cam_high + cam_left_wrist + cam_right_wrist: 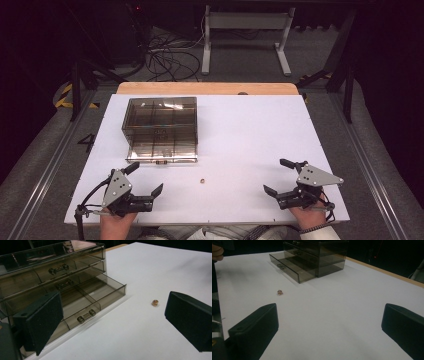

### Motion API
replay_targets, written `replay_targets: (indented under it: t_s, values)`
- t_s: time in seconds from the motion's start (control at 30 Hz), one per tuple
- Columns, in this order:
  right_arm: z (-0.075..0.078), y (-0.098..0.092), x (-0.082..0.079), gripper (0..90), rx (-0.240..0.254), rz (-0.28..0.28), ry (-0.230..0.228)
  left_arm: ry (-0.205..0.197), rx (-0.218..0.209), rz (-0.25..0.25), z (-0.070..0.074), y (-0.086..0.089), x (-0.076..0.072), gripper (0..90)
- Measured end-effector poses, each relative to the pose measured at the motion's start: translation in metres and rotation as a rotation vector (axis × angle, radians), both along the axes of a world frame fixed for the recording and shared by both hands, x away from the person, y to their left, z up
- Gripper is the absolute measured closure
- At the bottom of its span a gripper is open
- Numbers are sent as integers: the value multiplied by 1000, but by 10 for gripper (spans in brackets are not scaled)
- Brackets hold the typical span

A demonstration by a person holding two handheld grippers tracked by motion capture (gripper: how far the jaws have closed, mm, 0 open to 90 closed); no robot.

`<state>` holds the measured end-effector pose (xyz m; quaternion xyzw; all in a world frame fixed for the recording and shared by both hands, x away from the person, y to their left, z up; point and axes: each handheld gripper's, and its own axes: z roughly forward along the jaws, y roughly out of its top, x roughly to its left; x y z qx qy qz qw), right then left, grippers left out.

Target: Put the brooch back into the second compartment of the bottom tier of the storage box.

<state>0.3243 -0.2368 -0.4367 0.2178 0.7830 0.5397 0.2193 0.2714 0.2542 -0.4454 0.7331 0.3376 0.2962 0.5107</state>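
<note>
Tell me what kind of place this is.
Probably a lab set up for recording handling work, not a home. A white table stands on a grey floor amid dark surroundings, loose cables lie behind it, and only a smoky plastic drawer box and a small gold ring sit on it.

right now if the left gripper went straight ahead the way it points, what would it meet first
Probably nothing at first: the open left gripper looks along bare table. The drawer box, its bottom drawer pulled out, lies left of that line; the small gold ring lies right of it. Depth is hard to judge.
</note>
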Motion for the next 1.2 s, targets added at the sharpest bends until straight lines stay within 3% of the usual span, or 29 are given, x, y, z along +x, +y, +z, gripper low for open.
replay_targets:
  t_s: [0.67, 0.77, 0.97, 1.2]
  values:
    - [-2, 2, 1, 32, -3, 13, 16, 0, -10, -6, 2, 2, 1, 27]
    - [-2, 2, 1, 53, -7, 17, 19, 16, -44, -27, 2, 4, 3, 29]
    - [-3, 4, 1, 80, -17, 40, 47, 40, -57, -47, 3, 5, 6, 37]
    - [-4, 3, 2, 80, -18, 38, 54, 27, -10, -60, 10, -1, 9, 41]
